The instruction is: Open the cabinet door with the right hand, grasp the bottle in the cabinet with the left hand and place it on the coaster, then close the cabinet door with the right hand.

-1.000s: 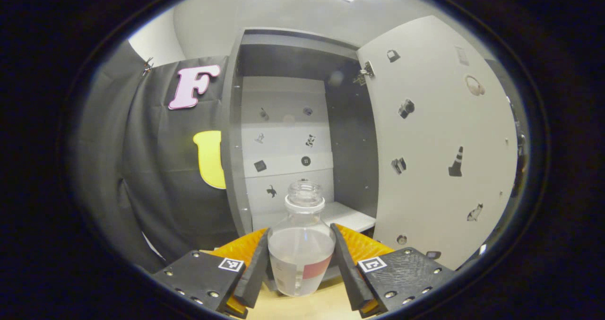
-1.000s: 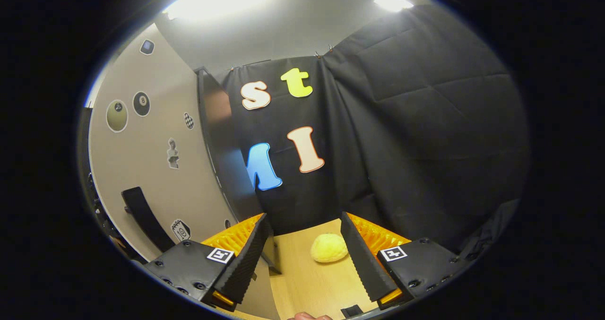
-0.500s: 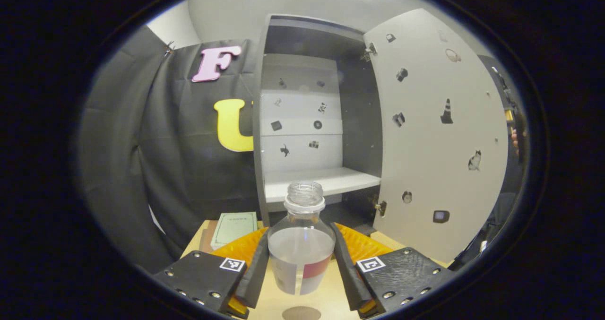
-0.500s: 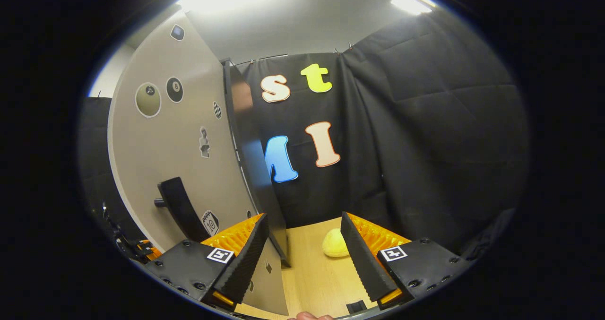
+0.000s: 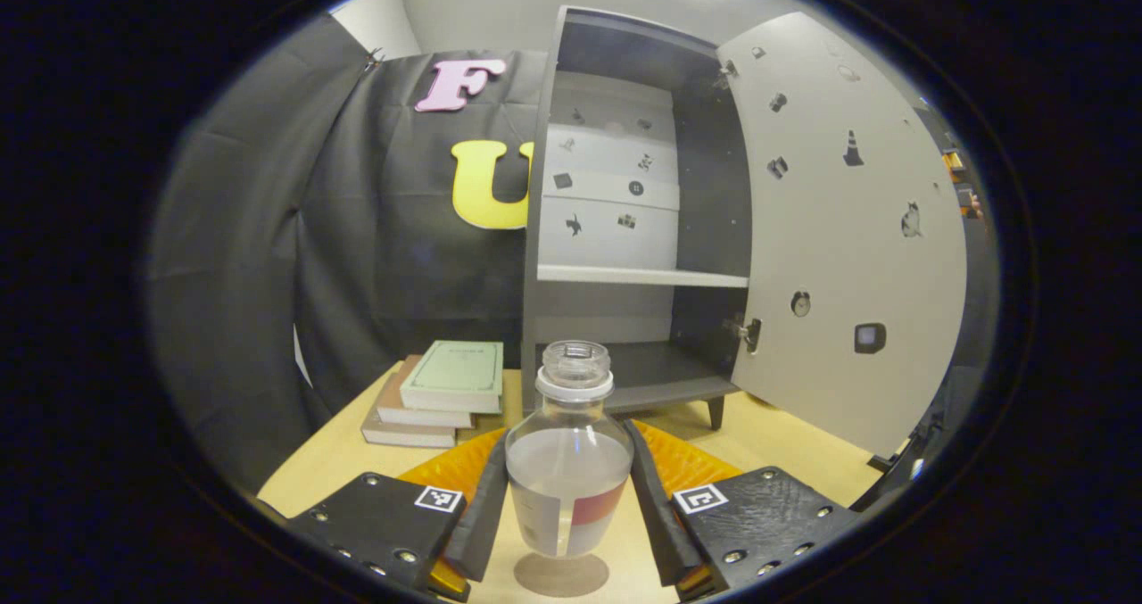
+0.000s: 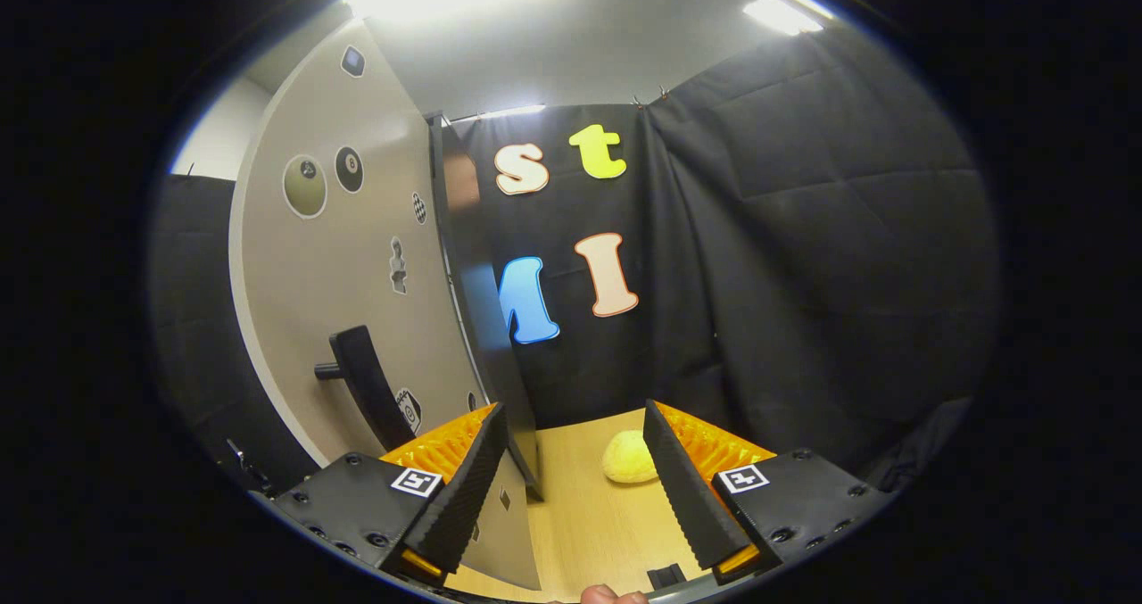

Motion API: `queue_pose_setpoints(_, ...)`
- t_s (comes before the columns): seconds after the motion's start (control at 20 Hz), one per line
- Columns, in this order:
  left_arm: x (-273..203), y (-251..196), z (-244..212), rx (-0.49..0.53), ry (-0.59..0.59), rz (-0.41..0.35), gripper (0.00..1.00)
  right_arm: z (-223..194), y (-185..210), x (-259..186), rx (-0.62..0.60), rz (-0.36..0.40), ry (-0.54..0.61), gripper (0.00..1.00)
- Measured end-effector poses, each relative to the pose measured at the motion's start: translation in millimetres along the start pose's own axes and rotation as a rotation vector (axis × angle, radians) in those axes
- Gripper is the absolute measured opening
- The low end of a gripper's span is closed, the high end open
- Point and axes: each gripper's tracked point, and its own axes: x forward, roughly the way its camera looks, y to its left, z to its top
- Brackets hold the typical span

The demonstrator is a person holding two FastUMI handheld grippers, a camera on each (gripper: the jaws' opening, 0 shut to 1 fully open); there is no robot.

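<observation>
Bottle (image 5: 568, 475) is out of the cabinet (image 5: 624, 229) now: over the last second the left tool (image 5: 564, 506) pulled back from the opening, and the left gripper view went from shelf-close to showing the whole cabinet plus the counter (image 5: 785, 452) in front of it. Left tool is clamped on the bottle body, both fingers pressing its sides, bottle upright, no cap, part-filled with clear liquid. The coaster (image 5: 560, 575) has come into view right under the bottle base; can't tell if the base is touching it or just above. Books (image 5: 442, 394) sit stacked near the counter's left edge, beside the cabinet. Right tool (image 6: 571, 488) is spread wide, holding nothing, just beside the open cabinet door (image 6: 357, 256), handle (image 6: 361, 390) close to its left finger. My read: placement nearly done; release, then the door close is left.
</observation>
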Motion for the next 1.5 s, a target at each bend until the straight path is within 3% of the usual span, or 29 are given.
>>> queue_pose_setpoints(0.05, 1, -2, -12, -0.008, 0.007, -0.001, 0.69, 0, 1, 0, -0.009, -0.004, 0.002, 0.96)
queue_pose_setpoints(0.15, 2, -4, -36, -0.005, 0.024, 0.001, 0.69, -3, 4, -1, -0.03, -0.011, 0.008, 0.96)
queue_pose_setpoints(0.2, 0, -6, -46, 0.006, 0.021, 0.0, 0.72, -5, 3, -1, -0.044, -0.019, 0.012, 0.89)
queue_pose_setpoints(0.25, 2, -8, -54, 0.017, 0.026, -0.005, 0.72, -5, 2, -2, -0.058, -0.025, 0.013, 0.89)
queue_pose_setpoints(0.3, 2, -6, -67, 0.025, 0.041, 0.0, 0.71, -6, 2, -2, -0.066, -0.034, 0.012, 0.96)
queue_pose_setpoints(0.55, -2, -1, -105, 0.007, 0.078, 0.002, 0.68, -20, -6, -2, -0.068, -0.092, 0.04, 0.96)
queue_pose_setpoints(0.8, -13, -4, -105, 0.028, 0.06, -0.001, 0.73, -37, -3, -1, -0.04, -0.089, 0.079, 0.97)
queue_pose_setpoints(0.95, -17, -4, -104, 0.038, 0.068, -0.002, 0.71, -43, -4, 1, -0.056, -0.098, 0.092, 0.96)
queue_pose_setpoints(1.0, -19, -5, -105, 0.042, 0.072, -0.004, 0.71, -43, -1, 1, -0.06, -0.092, 0.09, 0.9)
queue_pose_setpoints(1.15, -19, -6, -103, 0.05, 0.081, -0.006, 0.72, -44, 3, 2, -0.067, -0.076, 0.086, 0.9)
queue_pose_setpoints(1.3, -18, 4, -102, 0.073, 0.083, 0.042, 0.75, -48, 1, 2, -0.107, -0.083, 0.088, 0.9)
queue_pose_setpoints(1.35, -17, 6, -101, 0.073, 0.08, 0.054, 0.72, -48, 1, 2, -0.118, -0.082, 0.087, 0.9)
queue_pose_setpoints(1.45, -16, 9, -93, 0.076, 0.07, 0.073, 0.81, -50, 3, 1, -0.123, -0.074, 0.089, 0.9)
queue_pose_setpoints(1.5, -15, 6, -91, 0.075, 0.069, 0.065, 0.82, -51, 3, 1, -0.126, -0.071, 0.089, 0.96)
